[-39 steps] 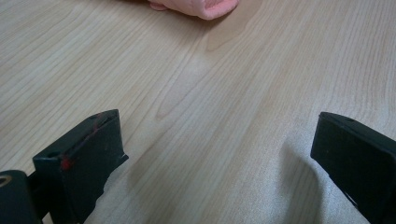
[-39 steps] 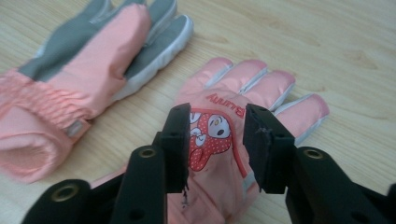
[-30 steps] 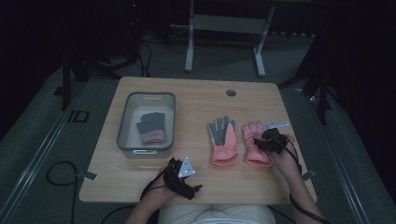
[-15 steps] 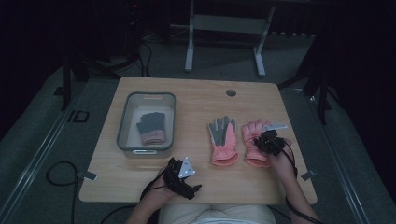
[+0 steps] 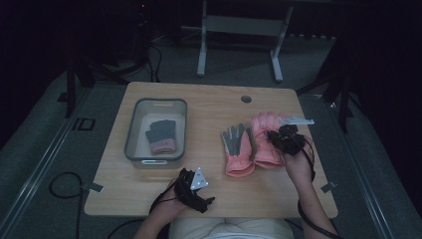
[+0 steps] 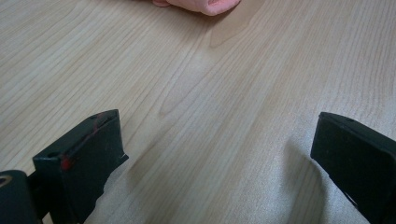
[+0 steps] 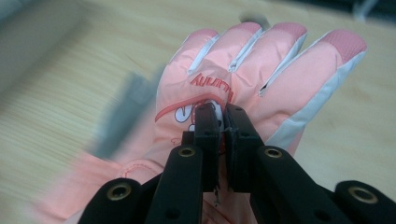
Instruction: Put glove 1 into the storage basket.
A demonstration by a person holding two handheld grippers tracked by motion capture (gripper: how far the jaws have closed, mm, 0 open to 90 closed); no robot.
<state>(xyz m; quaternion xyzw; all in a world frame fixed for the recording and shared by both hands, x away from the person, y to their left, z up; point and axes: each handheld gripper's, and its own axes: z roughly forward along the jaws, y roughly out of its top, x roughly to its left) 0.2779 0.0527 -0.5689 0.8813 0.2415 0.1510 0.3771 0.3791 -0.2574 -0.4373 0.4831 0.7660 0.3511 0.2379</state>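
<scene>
Two pink gloves lie side by side right of the table's middle. The left glove point(image 5: 238, 152) lies grey palm up. My right gripper point(image 5: 274, 136) point(image 7: 223, 114) is shut on a pinch of fabric on the back of the right glove point(image 5: 263, 130) point(image 7: 261, 79). Its jaws have just been closing on that fabric. A grey glove with a pink cuff point(image 5: 161, 135) lies in the clear bin point(image 5: 130, 135). My left gripper point(image 5: 201, 196) point(image 6: 215, 140) rests open on the wood near the front edge, with nothing between its jaws. The edge of a pink glove point(image 6: 201, 3) lies ahead of it.
The wooden table point(image 5: 209, 107) has a round cable hole point(image 5: 246, 98) near its far edge. A grey metal stand point(image 5: 239, 30) is on the floor behind the table. Cables trail on the floor at the left.
My right gripper has closed on the right pink glove and risen a little, pulling the glove's back up with it. The left gripper has stayed where it was.
</scene>
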